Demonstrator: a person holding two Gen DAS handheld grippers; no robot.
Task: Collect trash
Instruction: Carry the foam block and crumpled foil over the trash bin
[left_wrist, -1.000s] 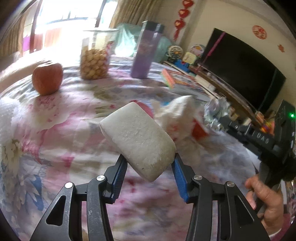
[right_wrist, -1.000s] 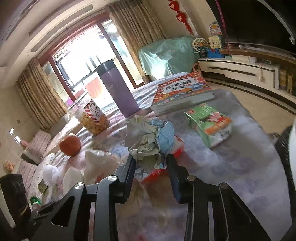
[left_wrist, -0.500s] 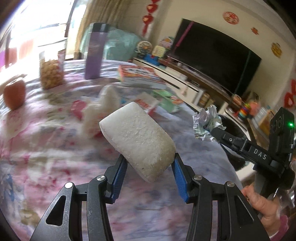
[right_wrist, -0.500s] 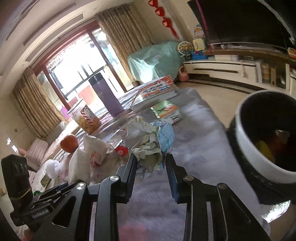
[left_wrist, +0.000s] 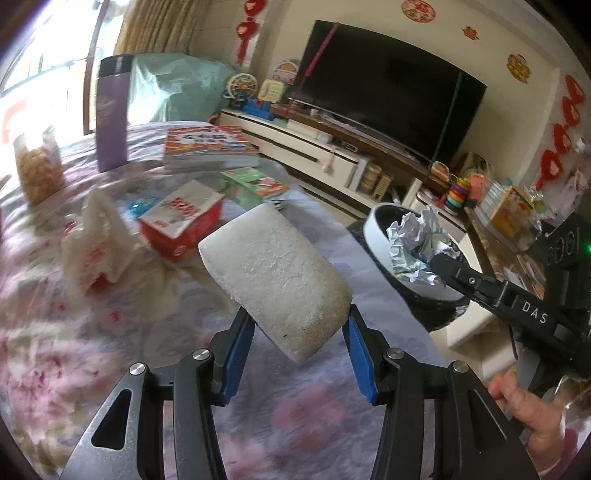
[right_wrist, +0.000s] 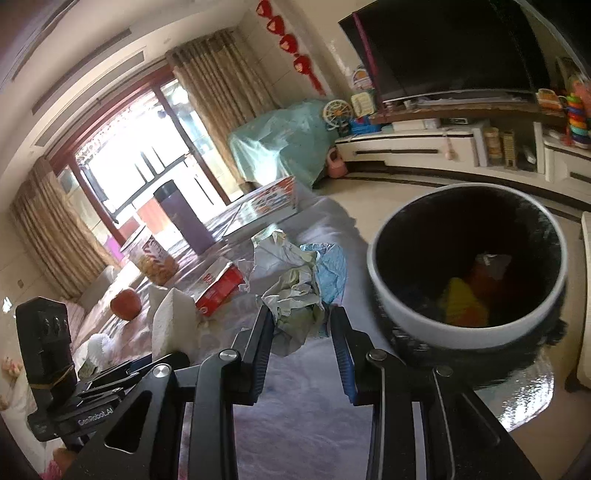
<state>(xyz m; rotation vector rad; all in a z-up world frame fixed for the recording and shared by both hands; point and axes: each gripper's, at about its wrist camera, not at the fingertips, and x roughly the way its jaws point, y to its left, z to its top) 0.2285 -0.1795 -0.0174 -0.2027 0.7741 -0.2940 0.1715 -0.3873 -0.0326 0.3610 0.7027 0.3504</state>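
The left gripper (left_wrist: 295, 347) clamps a white foam block (left_wrist: 275, 280) between its blue pads, tilted, above the flowered cloth (left_wrist: 110, 369). The right gripper (right_wrist: 301, 328) pinches a crumpled paper wad (right_wrist: 299, 284), which in the left view sits over the white rim of the bin (left_wrist: 373, 236). The bin (right_wrist: 402, 306) stands right of the table edge, with yellow and red trash inside. On the cloth to the far left lie a red box (left_wrist: 181, 221), a white bag (left_wrist: 98, 236), books (left_wrist: 207, 147) and a purple bottle (left_wrist: 112, 114). A hand (left_wrist: 532, 410) holds the right gripper's handle
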